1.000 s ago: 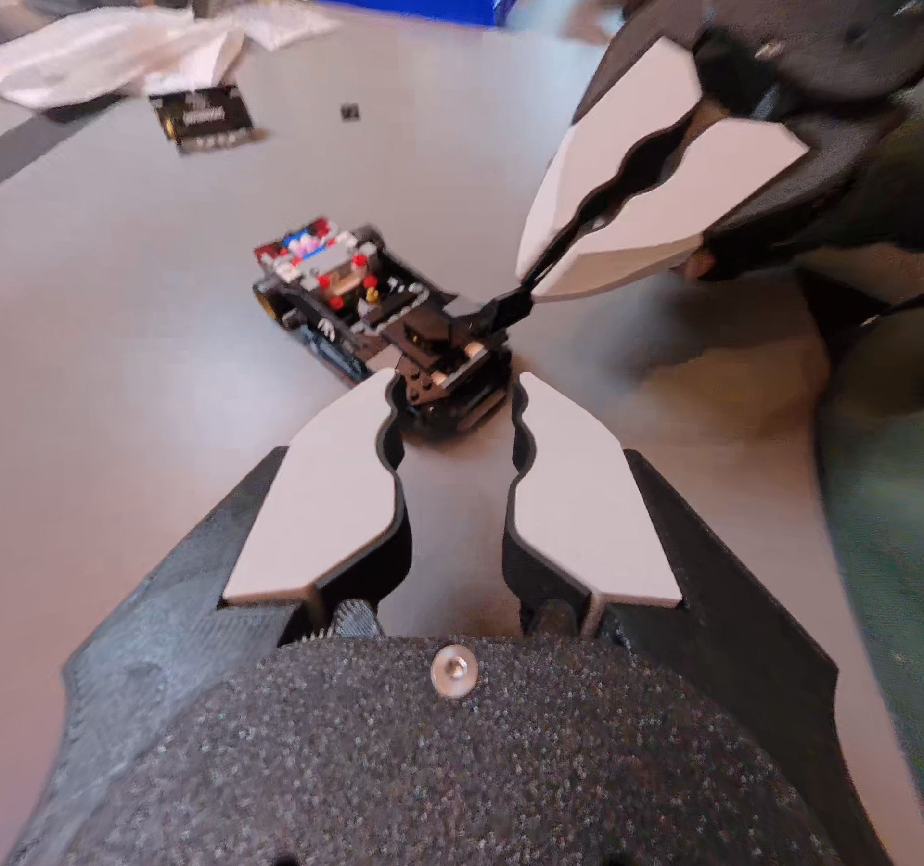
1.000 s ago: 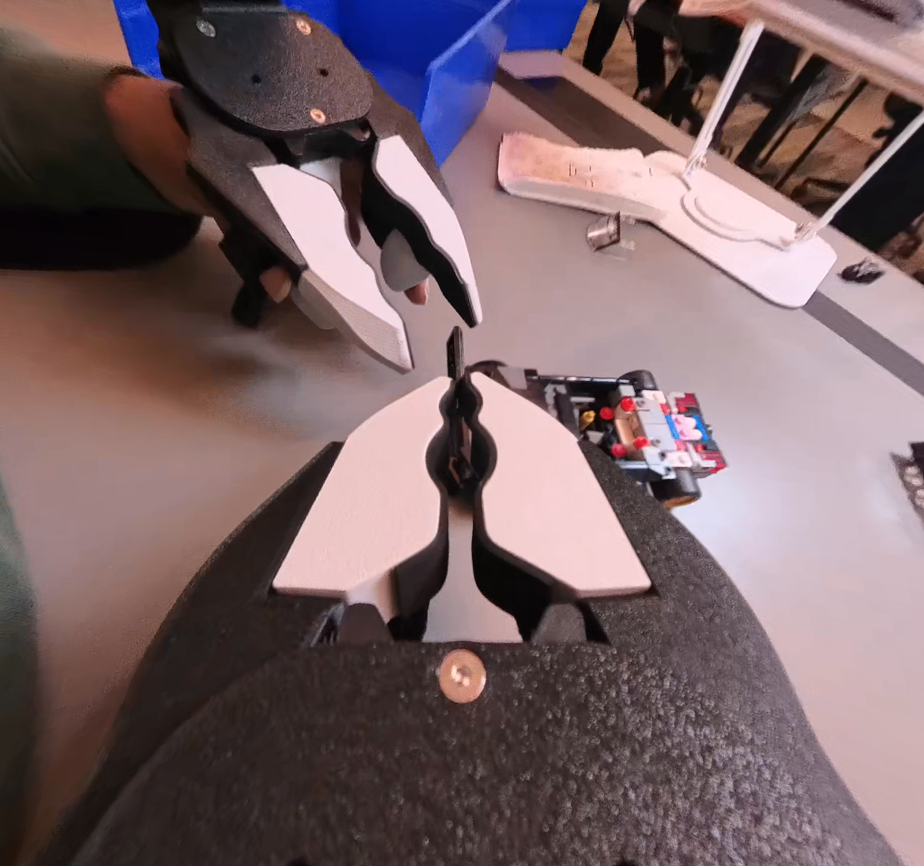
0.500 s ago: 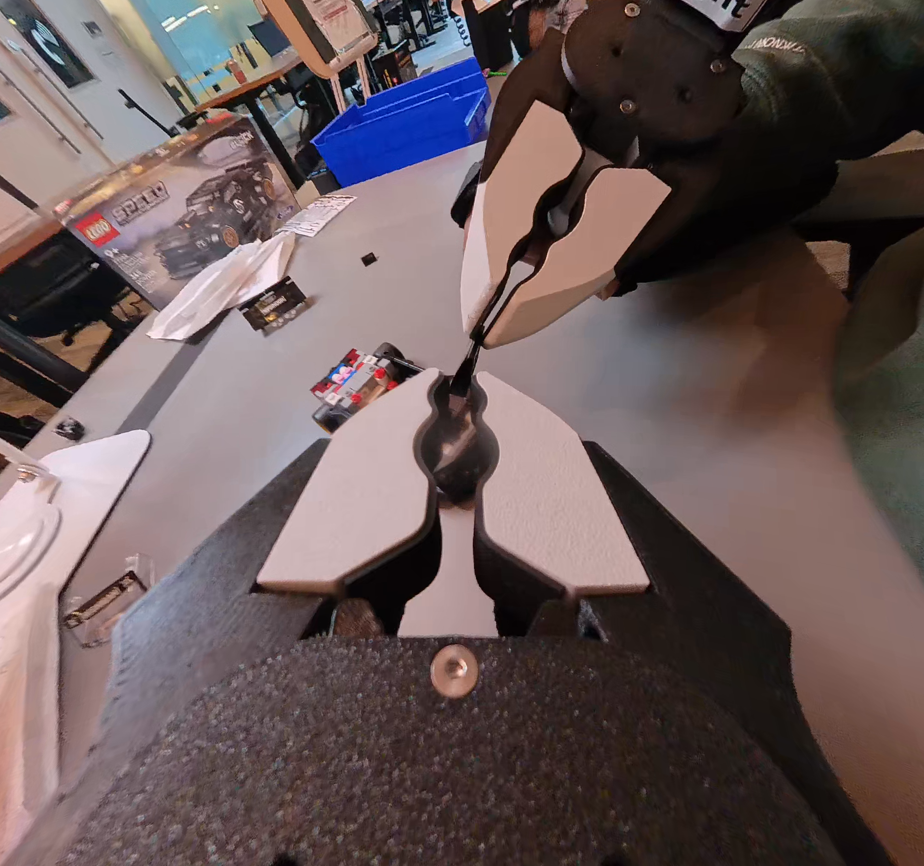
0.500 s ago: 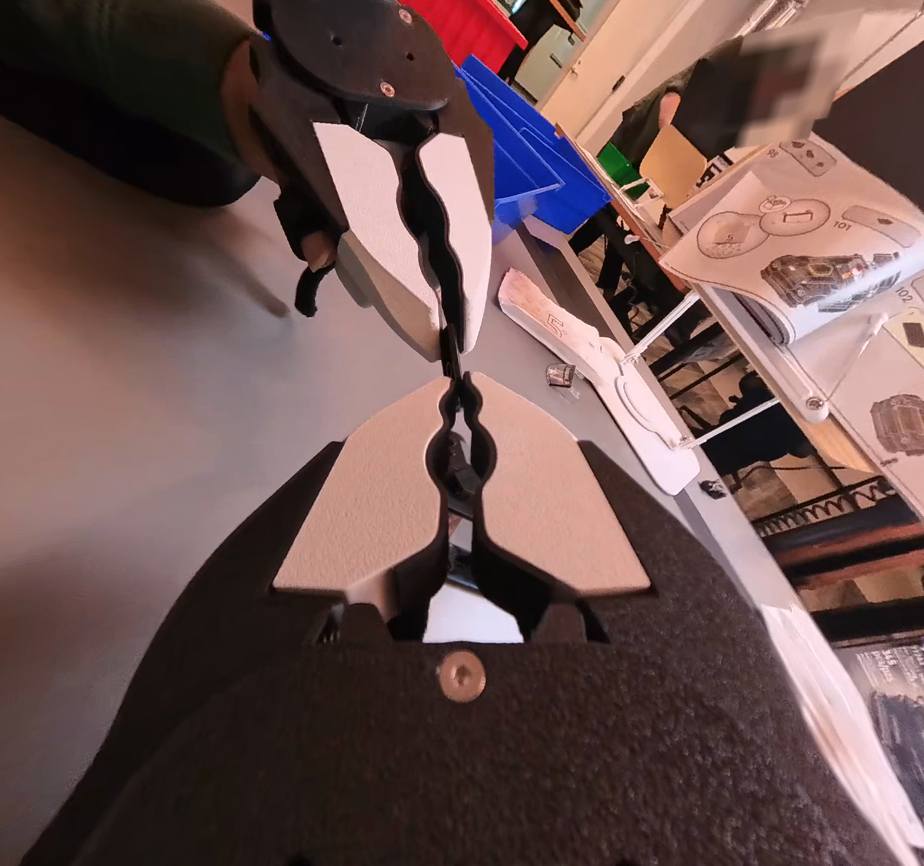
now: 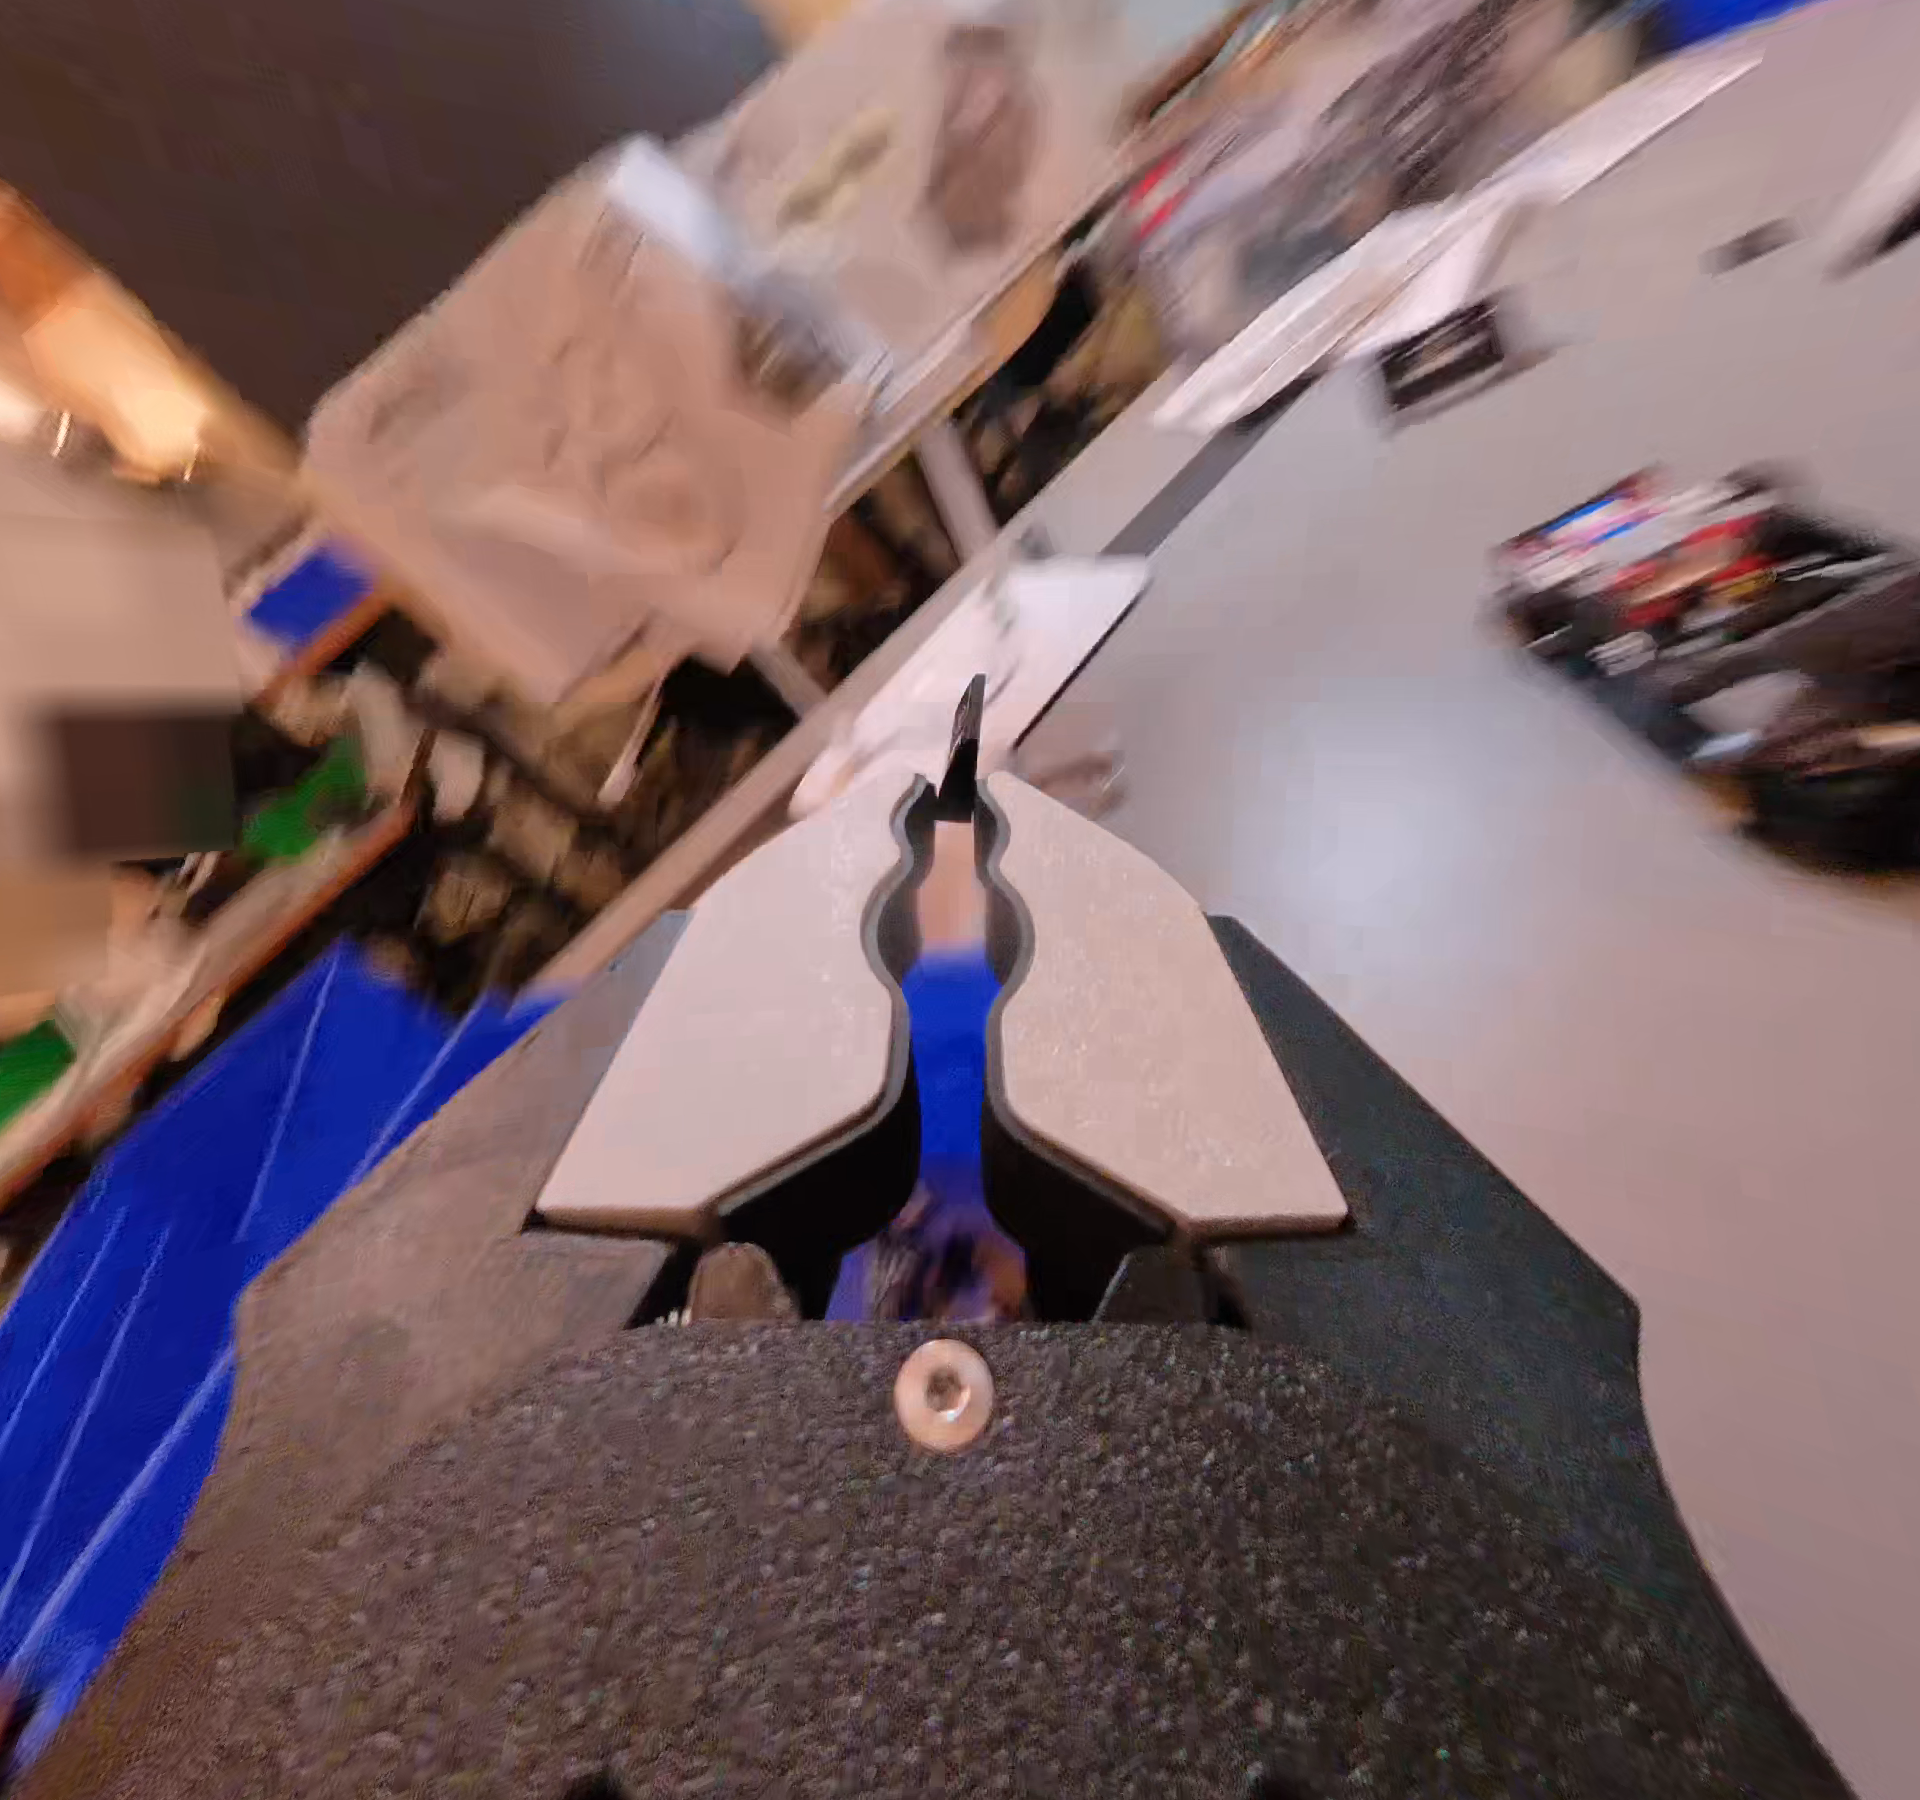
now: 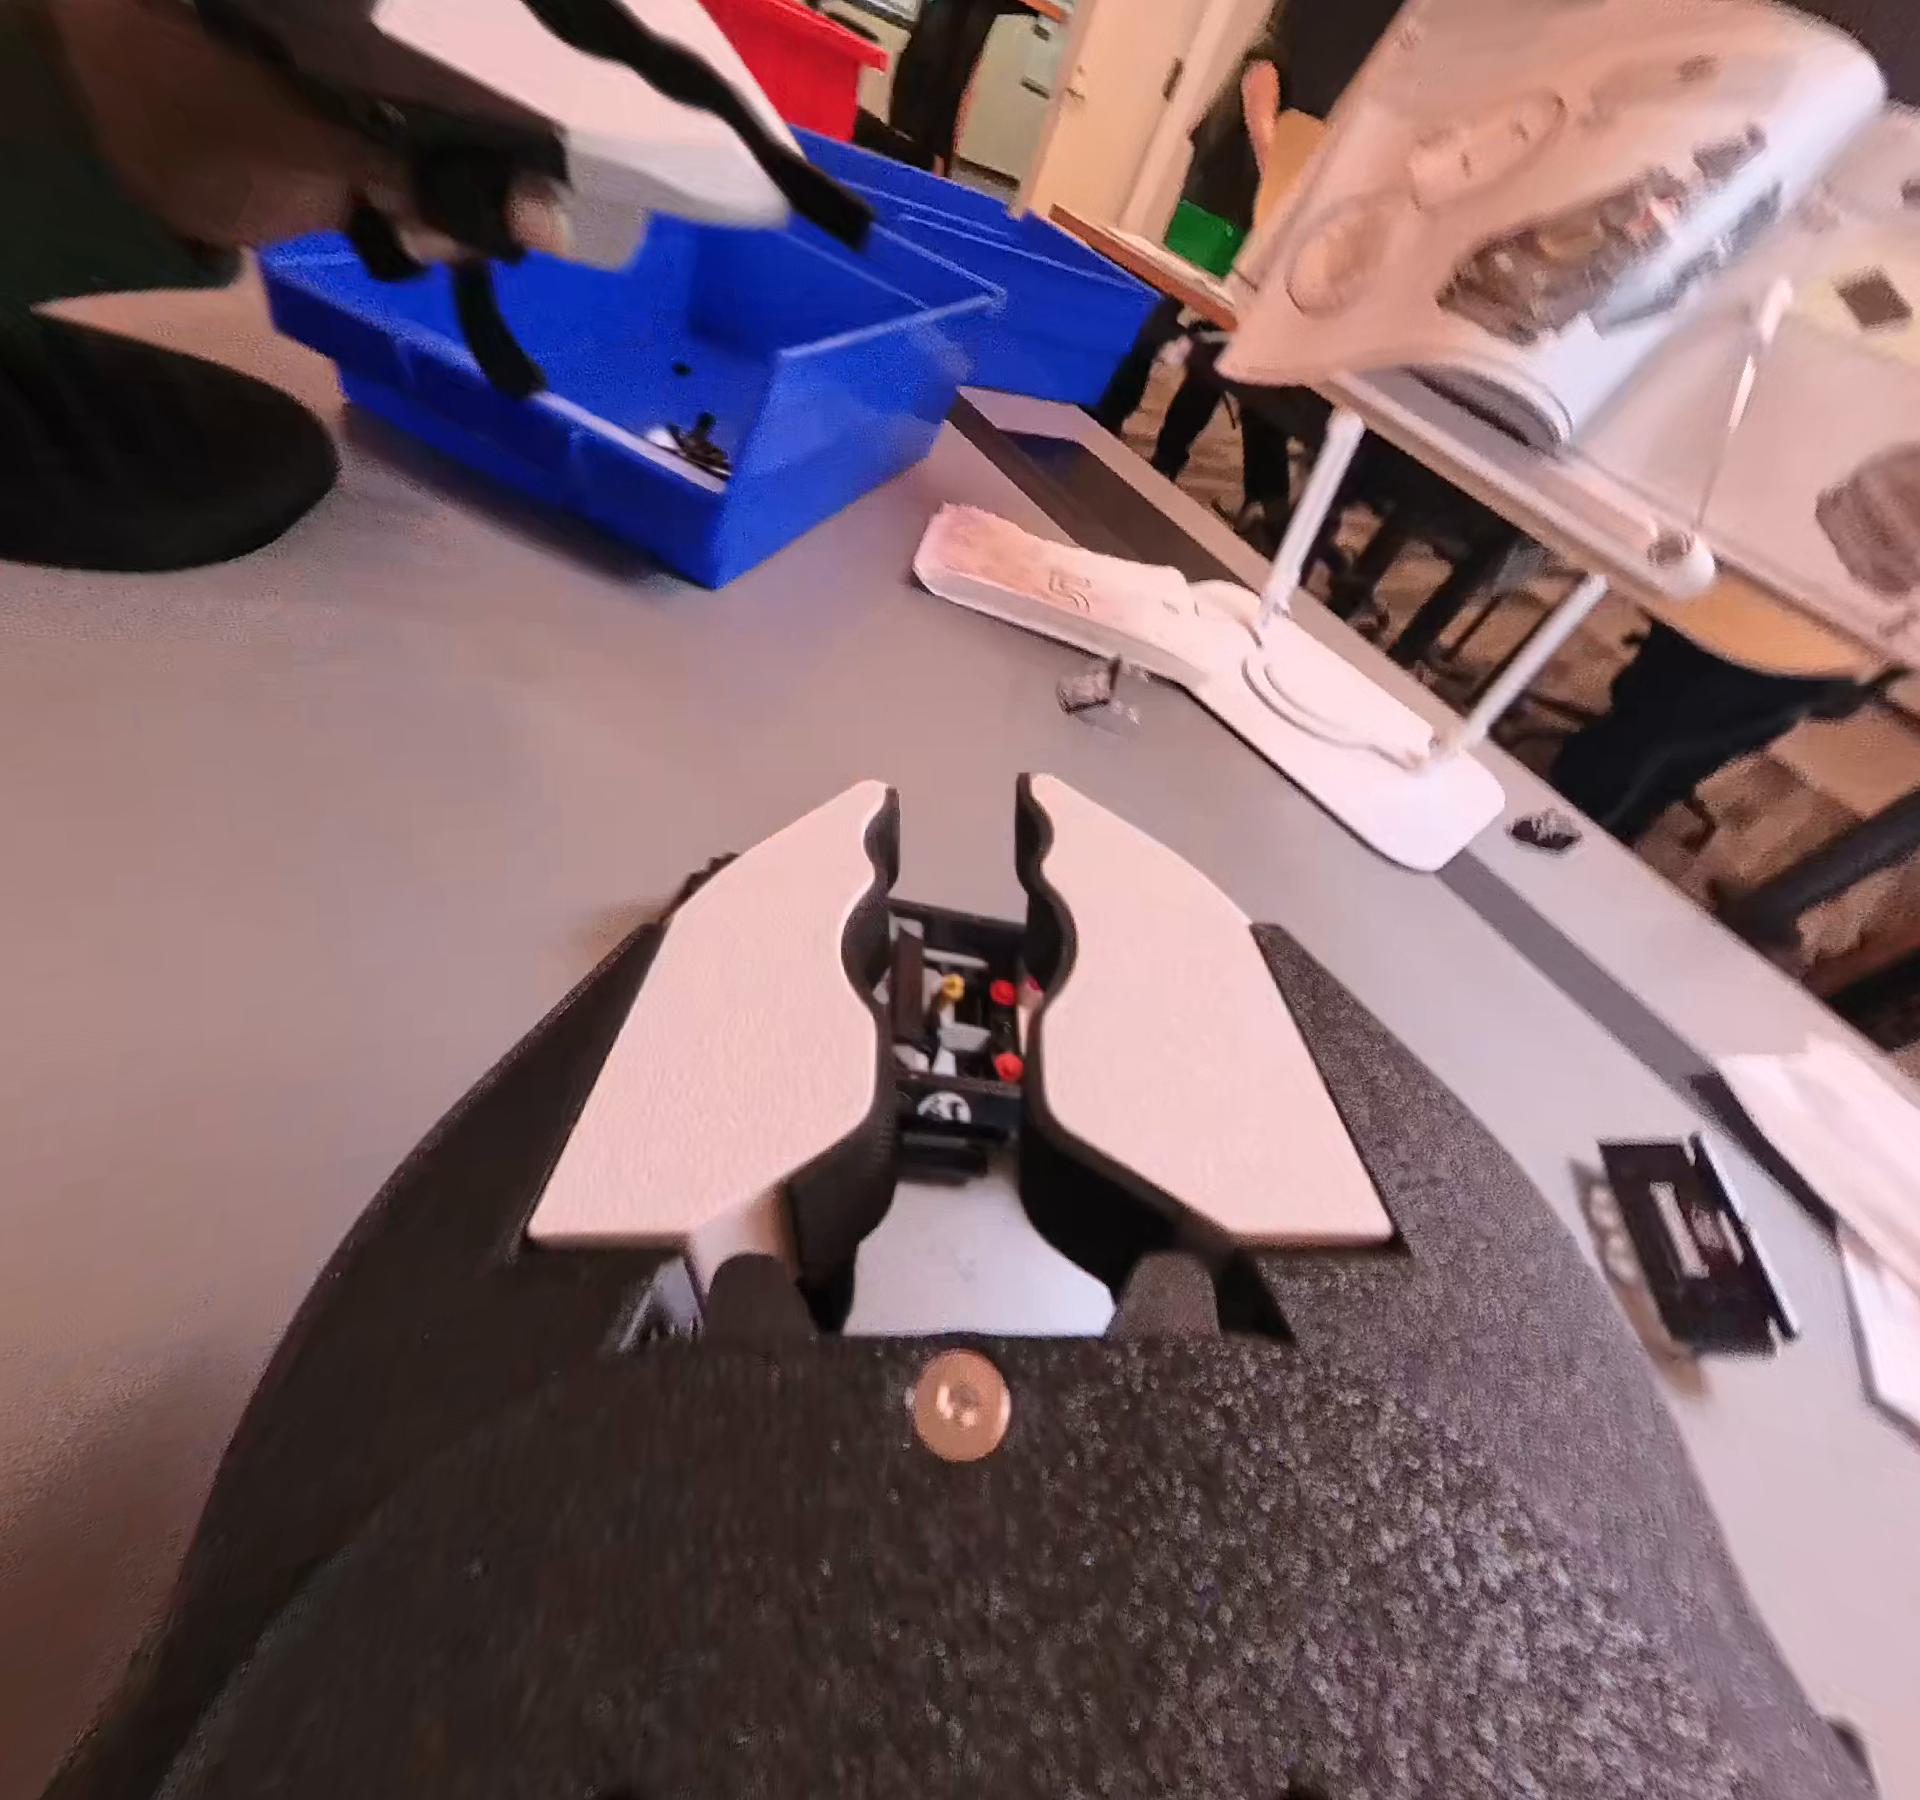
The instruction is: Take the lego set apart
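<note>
Lego car [image 6: 956,1044] sits on the grey tabletop [image 6: 416,763], seen through the gap of the right gripper [image 6: 954,794], whose fingers [image 6: 1164,1023] are spread on either side of it without clearly touching it. The model is a mostly black build with its top stripped, showing red and yellow studs and pale grey plates inside. In the left wrist view the same car [image 5: 1714,649] is a blur of black, red, white and blue at the right, well apart from the left gripper [image 5: 954,794]. That gripper's fingers [image 5: 769,1023] are pressed nearly together, pinching a thin black lego piece [image 5: 964,732] that stands up from the tips. A blue bin [image 6: 665,368] lies under the left gripper [image 6: 790,181], with a few small dark bits on its floor.
</note>
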`<action>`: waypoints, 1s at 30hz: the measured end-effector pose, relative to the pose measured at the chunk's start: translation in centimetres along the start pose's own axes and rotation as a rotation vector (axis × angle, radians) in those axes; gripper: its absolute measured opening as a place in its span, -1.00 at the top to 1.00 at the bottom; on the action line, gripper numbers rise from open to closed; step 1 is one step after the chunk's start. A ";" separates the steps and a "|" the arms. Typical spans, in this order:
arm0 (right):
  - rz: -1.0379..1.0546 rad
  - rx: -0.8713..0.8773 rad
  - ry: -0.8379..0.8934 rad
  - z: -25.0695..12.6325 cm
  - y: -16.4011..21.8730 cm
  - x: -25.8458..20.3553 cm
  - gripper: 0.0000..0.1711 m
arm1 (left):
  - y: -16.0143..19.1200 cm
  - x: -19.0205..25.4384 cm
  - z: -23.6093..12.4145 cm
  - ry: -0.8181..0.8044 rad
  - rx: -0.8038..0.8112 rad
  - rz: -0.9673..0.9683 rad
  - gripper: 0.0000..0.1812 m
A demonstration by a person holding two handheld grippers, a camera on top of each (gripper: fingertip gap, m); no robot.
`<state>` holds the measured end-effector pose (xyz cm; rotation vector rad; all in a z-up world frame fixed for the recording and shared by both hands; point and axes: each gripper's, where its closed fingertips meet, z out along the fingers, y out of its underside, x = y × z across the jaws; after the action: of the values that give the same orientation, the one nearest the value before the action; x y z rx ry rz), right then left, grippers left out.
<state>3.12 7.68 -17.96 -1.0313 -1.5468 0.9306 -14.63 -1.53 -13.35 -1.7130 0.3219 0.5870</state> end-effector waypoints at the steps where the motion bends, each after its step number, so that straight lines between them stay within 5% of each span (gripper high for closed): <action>1: 0.037 -0.008 0.015 -0.1 0.3 0.8 0.75 | 2.1 -1.9 -0.3 -0.035 -0.118 -0.048 0.92; 6: 0.187 -0.083 -0.047 -0.3 2.2 2.1 0.74 | 9.5 -3.2 -2.0 0.043 -0.476 -0.322 0.93; 13: 0.193 -0.177 -0.176 0.3 3.7 -0.6 0.75 | 10.3 -2.6 -2.5 0.074 -0.526 -0.365 0.61; 18: 0.174 -0.258 -0.217 1.1 4.6 -2.7 0.73 | 6.3 -3.3 -2.1 0.045 -0.306 -0.360 0.48; 23: 0.195 -0.350 -0.211 2.1 4.9 -3.8 0.62 | -1.3 2.6 -0.9 0.277 0.035 -0.396 0.46; 30: 0.168 -0.436 -0.168 2.6 6.0 -4.3 0.65 | -0.7 15.0 1.8 0.589 -0.063 -0.306 0.28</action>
<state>2.08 5.48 -25.42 -1.4375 -1.8761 0.8261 -2.11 1.87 -21.20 -1.9261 0.4443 -0.1445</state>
